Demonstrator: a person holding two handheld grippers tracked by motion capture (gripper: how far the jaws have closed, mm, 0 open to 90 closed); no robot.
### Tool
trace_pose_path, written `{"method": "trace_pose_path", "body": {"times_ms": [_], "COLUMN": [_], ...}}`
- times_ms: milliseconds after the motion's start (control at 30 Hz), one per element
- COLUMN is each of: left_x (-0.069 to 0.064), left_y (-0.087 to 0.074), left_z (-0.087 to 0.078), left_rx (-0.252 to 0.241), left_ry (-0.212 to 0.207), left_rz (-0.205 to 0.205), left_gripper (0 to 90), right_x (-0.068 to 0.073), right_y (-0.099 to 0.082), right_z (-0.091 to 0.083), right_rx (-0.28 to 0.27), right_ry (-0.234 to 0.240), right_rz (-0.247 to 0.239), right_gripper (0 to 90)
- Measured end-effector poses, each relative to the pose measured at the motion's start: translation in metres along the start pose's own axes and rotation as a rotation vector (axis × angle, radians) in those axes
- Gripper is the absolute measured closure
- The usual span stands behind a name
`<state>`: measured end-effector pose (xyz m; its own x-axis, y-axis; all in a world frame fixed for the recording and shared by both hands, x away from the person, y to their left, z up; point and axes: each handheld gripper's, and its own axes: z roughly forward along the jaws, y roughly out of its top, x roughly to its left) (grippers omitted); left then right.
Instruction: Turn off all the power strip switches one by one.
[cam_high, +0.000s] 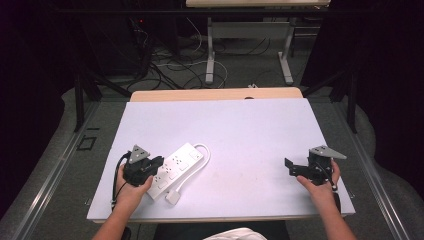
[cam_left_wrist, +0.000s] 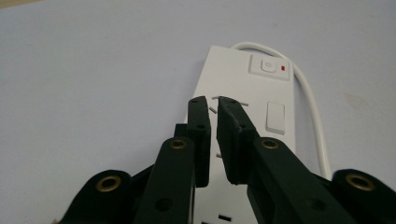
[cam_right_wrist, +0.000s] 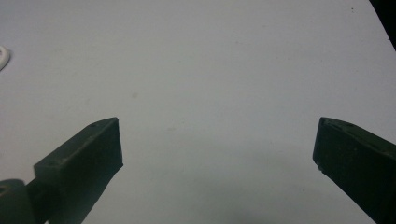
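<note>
Two grippers are held over a white table (cam_high: 250, 130), which is the widest thing seen in the high view and reaches from a wooden strip at its far edge to the person's side. On its near left part a white power strip (cam_high: 176, 169) is laid at a slant, its near end towards the person's left hand and its far end pointing up and to the right. A white cord (cam_high: 204, 150) is looped from the far end along the right side of the strip, and a white plug (cam_high: 173, 197) is seen lying just beside the strip's near end. In the left gripper view a switch with a red light (cam_left_wrist: 269, 66) is seen at the strip's far end, and a blank white rocker (cam_left_wrist: 275, 116) nearer the jaws.

The left gripper (cam_high: 150, 167) is held over the near end of the strip. In its own view the left gripper (cam_left_wrist: 213, 105) is shown with the jaws drawn nearly together above the socket face, a thin slit left between them and nothing caught there.

The right gripper (cam_high: 292, 170) is held well apart from the strip, near the table's right edge. In its own view its jaws are spread wide over bare white surface, with nothing between them.
</note>
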<state>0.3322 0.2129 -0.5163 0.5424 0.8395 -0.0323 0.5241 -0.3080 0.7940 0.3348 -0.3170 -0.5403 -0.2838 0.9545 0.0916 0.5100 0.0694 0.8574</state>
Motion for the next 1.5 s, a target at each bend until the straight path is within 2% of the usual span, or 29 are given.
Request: {"method": "trace_pose_path", "body": {"times_ms": [100, 167, 300, 433, 467, 533, 667, 867, 967, 1000, 1100, 1233, 1300, 1500], "left_x": [-0.002, -0.002, 0.000, 0.001, 0.000, 0.000, -0.005, -0.016, -0.020, -0.022, -0.029, -0.036, -0.039, -0.044], "left_y": [-0.001, -0.002, -0.002, -0.001, 0.000, 0.001, 0.008, 0.023, 0.029, 0.033, 0.040, 0.049, 0.053, 0.061], "left_z": [0.003, 0.003, 0.001, 0.002, 0.003, 0.003, 0.008, 0.021, 0.026, 0.030, 0.035, 0.044, 0.050, 0.064], "left_rx": [0.033, 0.028, 0.042, 0.060, 0.063, 0.066, 0.075, 0.092, 0.106, 0.109, 0.108, 0.113, 0.123, 0.152], "left_ry": [-0.010, -0.014, -0.018, -0.019, -0.028, -0.030, -0.038, -0.062, -0.072, -0.077, -0.085, -0.099, -0.099, -0.100], "left_rz": [-0.001, -0.020, -0.022, -0.028, -0.041, -0.036, -0.051, -0.078, -0.068, -0.046, -0.072, -0.080, -0.058, -0.054], "left_gripper": [87.7, 89.7, 90.0, 90.0, 90.0, 90.0, 90.0, 90.0, 90.0, 90.0, 90.0, 90.0, 90.0, 90.0], "right_x": [0.001, 0.003, 0.003, 0.003, 0.003, 0.002, 0.002, 0.003, 0.003, 0.002, 0.001, 0.001, 0.000, 0.001], "right_y": [0.000, 0.000, 0.000, 0.000, 0.000, 0.000, -0.001, -0.002, -0.002, -0.002, -0.003, -0.002, -0.002, -0.003], "right_z": [0.003, 0.005, 0.008, 0.009, 0.009, 0.009, 0.010, 0.010, 0.010, 0.010, 0.010, 0.010, 0.010, 0.009], "right_rx": [-0.004, 0.001, 0.014, 0.019, 0.018, 0.016, 0.015, 0.032, 0.039, 0.035, 0.036, 0.036, 0.039, 0.052], "right_ry": [-0.002, 0.001, 0.015, 0.018, 0.015, 0.014, -0.011, -0.006, -0.003, 0.004, 0.004, 0.006, 0.008, 0.014], "right_rz": [-0.005, -0.007, -0.020, -0.009, -0.010, -0.006, -0.009, -0.004, -0.006, -0.004, -0.009, -0.005, -0.006, -0.016], "right_gripper": [1.1, 1.0, 1.0, 1.0, 1.0, 1.0, 0.0, 0.0, 0.0, 0.0, 0.0, 0.0, 0.0, 0.0]}}
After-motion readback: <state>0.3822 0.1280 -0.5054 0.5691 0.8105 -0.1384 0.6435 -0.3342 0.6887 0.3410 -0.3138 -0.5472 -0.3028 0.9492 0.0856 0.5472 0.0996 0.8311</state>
